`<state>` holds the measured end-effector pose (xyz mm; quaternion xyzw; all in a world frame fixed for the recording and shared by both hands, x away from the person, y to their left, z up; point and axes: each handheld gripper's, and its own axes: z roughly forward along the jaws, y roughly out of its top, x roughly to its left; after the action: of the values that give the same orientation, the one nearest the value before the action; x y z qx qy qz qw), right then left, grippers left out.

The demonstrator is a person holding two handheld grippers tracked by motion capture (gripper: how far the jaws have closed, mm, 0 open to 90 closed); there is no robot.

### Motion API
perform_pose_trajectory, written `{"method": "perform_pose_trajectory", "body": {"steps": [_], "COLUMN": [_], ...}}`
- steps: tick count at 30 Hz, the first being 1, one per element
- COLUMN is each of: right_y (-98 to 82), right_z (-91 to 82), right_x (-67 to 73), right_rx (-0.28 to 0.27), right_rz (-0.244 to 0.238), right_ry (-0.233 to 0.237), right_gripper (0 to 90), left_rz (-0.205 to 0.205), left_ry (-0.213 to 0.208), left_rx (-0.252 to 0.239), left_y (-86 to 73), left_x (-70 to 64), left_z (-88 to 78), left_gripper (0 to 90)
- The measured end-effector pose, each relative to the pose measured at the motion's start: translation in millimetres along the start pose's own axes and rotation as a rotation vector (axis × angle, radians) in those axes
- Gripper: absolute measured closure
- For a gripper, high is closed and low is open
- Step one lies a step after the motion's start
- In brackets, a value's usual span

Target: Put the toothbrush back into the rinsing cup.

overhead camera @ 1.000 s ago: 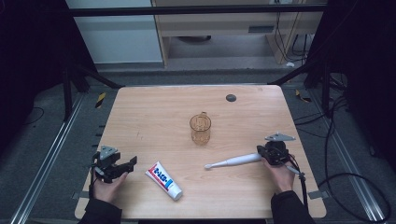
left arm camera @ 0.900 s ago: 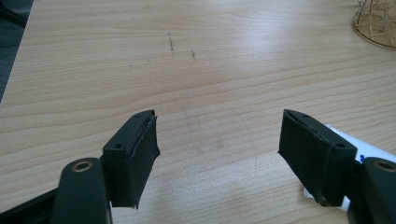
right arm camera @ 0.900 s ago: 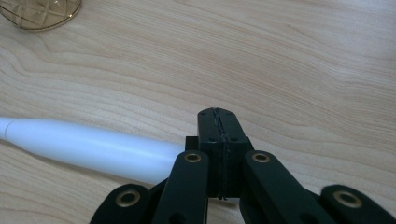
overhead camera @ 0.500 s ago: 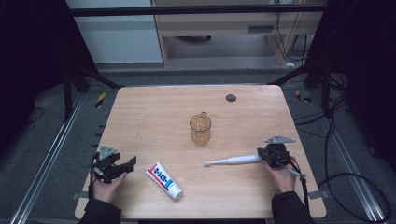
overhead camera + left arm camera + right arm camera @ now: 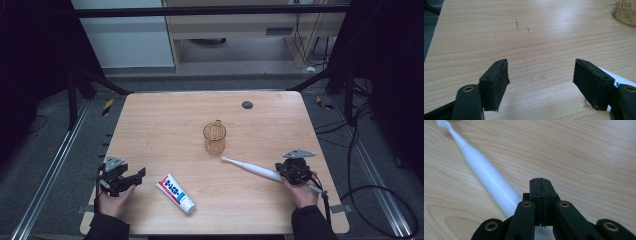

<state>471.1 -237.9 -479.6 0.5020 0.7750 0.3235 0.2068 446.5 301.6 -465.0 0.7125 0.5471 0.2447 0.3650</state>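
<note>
Wooden worktop (image 5: 165,125) is carrying a clear glass mug (image 5: 214,138) near its centre and a toothpaste tube (image 5: 175,193) toward the near edge. Left gripper (image 5: 541,75) is sitting at the near left corner, jaws spread wide, gripping nothing. Right gripper (image 5: 540,182) near the right edge is pressing its jaws fully together, empty; a white electric toothbrush (image 5: 486,177) is lying beside it, possibly touching underneath.

Pale wooden table (image 5: 165,117) on dark grey floor (image 5: 45,150), beige cabinet (image 5: 225,30) behind, dim surroundings.
</note>
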Motion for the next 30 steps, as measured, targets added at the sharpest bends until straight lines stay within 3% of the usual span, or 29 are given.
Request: {"method": "perform_pose_trajectory", "body": {"steps": [30], "right_y": [-14.3], "right_z": [-17.5], "right_x": [13.3], "right_rx": [0.011], "right_rz": [-0.018], "right_ry": [0.033], "right_gripper": [89.3], "left_rz": [-0.006], "left_ry": [0.002], "left_rx": [-0.001], "left_y": [-0.7], "left_x": [2.0], "left_z": [-2.0], "left_gripper": [27.5]}}
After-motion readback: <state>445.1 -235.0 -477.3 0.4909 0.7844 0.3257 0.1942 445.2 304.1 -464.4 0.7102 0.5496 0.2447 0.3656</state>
